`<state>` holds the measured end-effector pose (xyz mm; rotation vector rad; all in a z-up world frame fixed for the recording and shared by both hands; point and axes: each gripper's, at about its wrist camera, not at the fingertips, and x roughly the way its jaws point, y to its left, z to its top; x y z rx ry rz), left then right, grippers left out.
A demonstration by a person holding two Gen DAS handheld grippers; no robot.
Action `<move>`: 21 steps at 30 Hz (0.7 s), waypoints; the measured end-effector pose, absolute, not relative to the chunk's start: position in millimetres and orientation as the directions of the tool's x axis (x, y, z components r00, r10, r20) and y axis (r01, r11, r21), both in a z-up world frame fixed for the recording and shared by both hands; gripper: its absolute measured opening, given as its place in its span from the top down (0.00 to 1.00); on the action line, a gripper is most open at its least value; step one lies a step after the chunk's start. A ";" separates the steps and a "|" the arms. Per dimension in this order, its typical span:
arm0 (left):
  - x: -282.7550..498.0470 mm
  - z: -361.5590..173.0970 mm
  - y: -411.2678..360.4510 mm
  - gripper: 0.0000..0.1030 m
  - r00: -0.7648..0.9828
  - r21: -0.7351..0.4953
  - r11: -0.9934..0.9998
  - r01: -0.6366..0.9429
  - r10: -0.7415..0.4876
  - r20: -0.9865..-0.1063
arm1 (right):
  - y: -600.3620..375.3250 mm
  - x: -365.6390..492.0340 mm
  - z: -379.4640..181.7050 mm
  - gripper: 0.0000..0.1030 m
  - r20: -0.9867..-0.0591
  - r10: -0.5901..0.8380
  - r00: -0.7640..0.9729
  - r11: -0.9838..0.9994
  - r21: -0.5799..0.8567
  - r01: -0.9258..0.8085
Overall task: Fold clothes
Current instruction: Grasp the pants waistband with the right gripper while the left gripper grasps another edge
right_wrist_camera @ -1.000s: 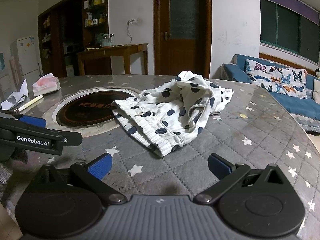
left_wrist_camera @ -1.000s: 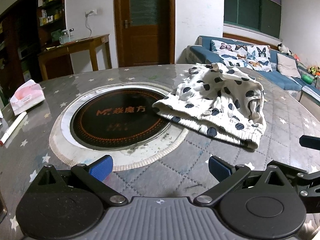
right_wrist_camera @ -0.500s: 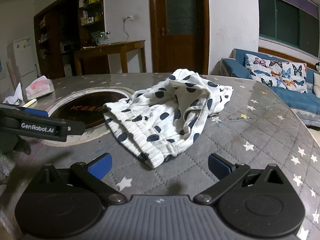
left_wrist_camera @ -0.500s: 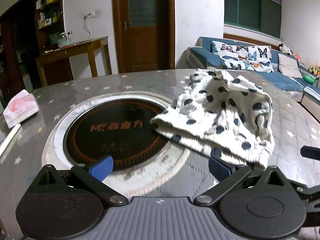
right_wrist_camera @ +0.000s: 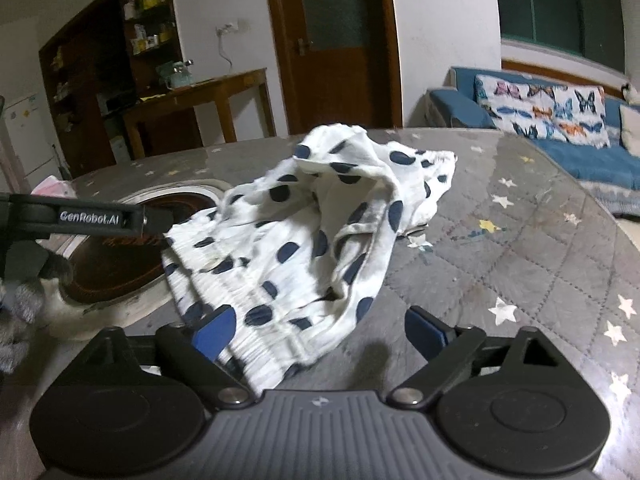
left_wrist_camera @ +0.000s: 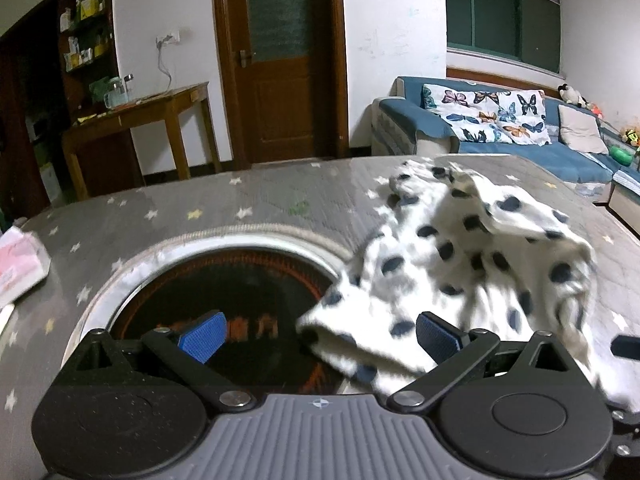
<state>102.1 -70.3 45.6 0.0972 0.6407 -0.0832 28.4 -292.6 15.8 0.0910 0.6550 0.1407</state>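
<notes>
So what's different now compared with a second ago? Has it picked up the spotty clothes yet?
Not yet. Both grippers have moved forward to the polka-dot garment: the left gripper now reaches its edge over the round cooktop, and the right gripper has closed in on its near hem. Both remain open, gripping nothing. The garment lies crumpled where it was on the table.

Home living room (sofa (left_wrist_camera: 500,136), wooden door (left_wrist_camera: 280,60))

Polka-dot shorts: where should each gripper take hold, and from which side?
Take the gathered waistband of the polka-dot shorts, the edge nearest both open grippers. Left gripper takes its corner over the round cooktop; right gripper takes the other end, both coming in low.
</notes>
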 end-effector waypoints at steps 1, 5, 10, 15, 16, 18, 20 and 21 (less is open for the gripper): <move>107.9 43.5 -69.3 0.06 0.794 0.064 0.992 0.112 -0.050 -0.606 | -294.2 32.8 14.6 0.13 -0.604 0.164 0.780 0.985 0.140 -0.099; 131.5 35.2 -65.3 0.10 0.774 0.062 0.990 0.129 -0.061 -0.630 | -297.6 46.6 10.5 0.24 -0.615 0.190 0.765 0.979 0.181 -0.097; 153.8 24.4 -62.1 0.10 0.745 0.059 0.985 0.163 -0.084 -0.662 | -296.0 54.5 7.8 0.35 -0.620 0.209 0.757 0.975 0.195 -0.110; 159.3 14.9 -60.9 0.35 0.716 0.031 0.981 0.194 -0.120 -0.688 | -299.6 55.8 8.3 0.50 -0.615 0.222 0.757 0.970 0.218 -0.107; 158.7 14.7 -60.8 0.41 0.712 0.014 0.978 0.206 -0.140 -0.688 | -300.8 55.7 8.4 0.52 -0.614 0.224 0.757 0.969 0.223 -0.106; 156.5 15.1 -61.5 0.62 0.705 -0.015 0.972 0.235 -0.181 -0.685 | -302.7 55.7 8.7 0.57 -0.614 0.226 0.756 0.968 0.228 -0.104; 152.9 16.1 -64.6 0.72 0.705 -0.016 0.967 0.254 -0.197 -0.681 | -305.1 55.4 8.9 0.69 -0.614 0.236 0.754 0.965 0.240 -0.108; 151.3 16.8 -66.1 0.80 0.706 -0.016 0.965 0.263 -0.203 -0.679 | -306.3 54.8 9.3 0.72 -0.613 0.238 0.754 0.964 0.244 -0.106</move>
